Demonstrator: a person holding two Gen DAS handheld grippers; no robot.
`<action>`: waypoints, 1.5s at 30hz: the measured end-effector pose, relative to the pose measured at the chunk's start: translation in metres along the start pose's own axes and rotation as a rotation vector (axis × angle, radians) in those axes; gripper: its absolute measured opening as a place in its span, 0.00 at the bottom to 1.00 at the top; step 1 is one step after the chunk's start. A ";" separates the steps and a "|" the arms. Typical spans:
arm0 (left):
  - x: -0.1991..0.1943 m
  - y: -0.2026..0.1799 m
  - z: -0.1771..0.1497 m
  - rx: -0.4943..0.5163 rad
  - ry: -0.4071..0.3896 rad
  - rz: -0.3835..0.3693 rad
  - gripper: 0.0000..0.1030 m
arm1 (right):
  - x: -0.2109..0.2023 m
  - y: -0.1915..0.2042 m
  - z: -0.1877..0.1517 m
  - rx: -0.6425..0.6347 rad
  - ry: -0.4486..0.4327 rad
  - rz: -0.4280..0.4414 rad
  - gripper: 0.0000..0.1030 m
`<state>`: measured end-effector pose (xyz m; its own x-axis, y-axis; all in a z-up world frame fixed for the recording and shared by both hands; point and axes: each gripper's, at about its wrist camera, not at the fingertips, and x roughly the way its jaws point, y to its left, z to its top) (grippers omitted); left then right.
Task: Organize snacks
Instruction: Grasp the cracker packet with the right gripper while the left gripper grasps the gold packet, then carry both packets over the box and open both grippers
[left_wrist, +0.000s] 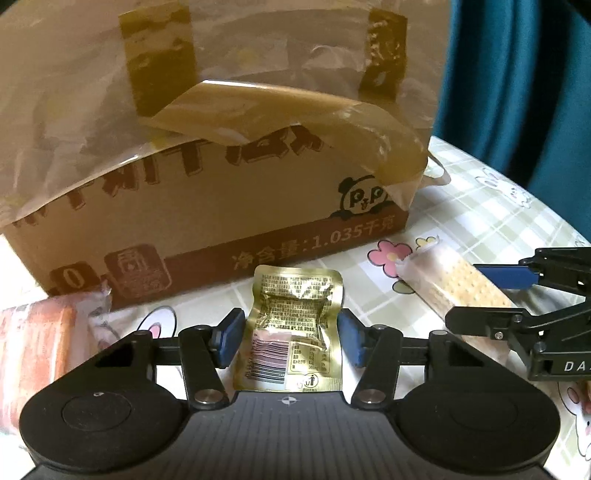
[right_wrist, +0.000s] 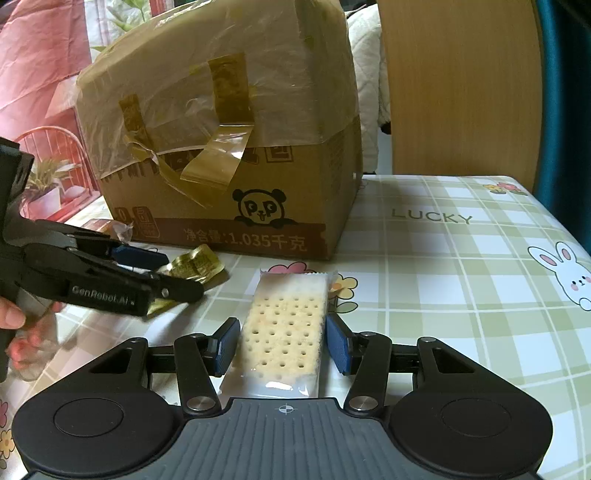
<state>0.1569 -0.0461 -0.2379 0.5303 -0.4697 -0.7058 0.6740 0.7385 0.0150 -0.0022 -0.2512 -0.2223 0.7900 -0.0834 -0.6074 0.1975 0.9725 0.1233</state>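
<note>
Left wrist view shows our left gripper (left_wrist: 290, 339) with its blue pads set on either side of a crinkled gold foil snack pouch (left_wrist: 293, 328) lying on the checked green-and-white worktop (left_wrist: 491, 229), just in front of the taped brown cardboard box with a panda logo (left_wrist: 221, 206); the pads look to be touching the pouch's sides, closed onto it. In the right wrist view our right gripper (right_wrist: 281, 341) brackets a clear-wrapped rectangular cracker pack (right_wrist: 284, 332), pads at its long edges and seemingly gripping it. Both packs run lengthwise away from us, sealed far ends pointing toward the box. We judge the risks as follows: the foil pouch is soft and buckled, so squeezing may fold it and let it slide free on lifting; the crackers are brittle, and a hard pinch across the width could snap them. The two grippers sit near each other, so lifting together could knock them.
</note>
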 end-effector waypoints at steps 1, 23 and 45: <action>-0.002 -0.001 -0.002 -0.006 0.001 0.007 0.56 | 0.000 0.000 0.000 0.000 0.000 0.000 0.46; -0.047 -0.002 -0.047 -0.225 -0.024 0.133 0.53 | 0.000 0.002 -0.001 0.000 0.001 -0.004 0.46; -0.131 0.004 -0.026 -0.243 -0.253 0.107 0.52 | -0.045 0.029 0.034 -0.078 -0.108 0.006 0.41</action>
<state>0.0766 0.0313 -0.1639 0.7222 -0.4656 -0.5116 0.4822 0.8691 -0.1103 -0.0126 -0.2266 -0.1643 0.8499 -0.0965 -0.5180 0.1504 0.9866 0.0631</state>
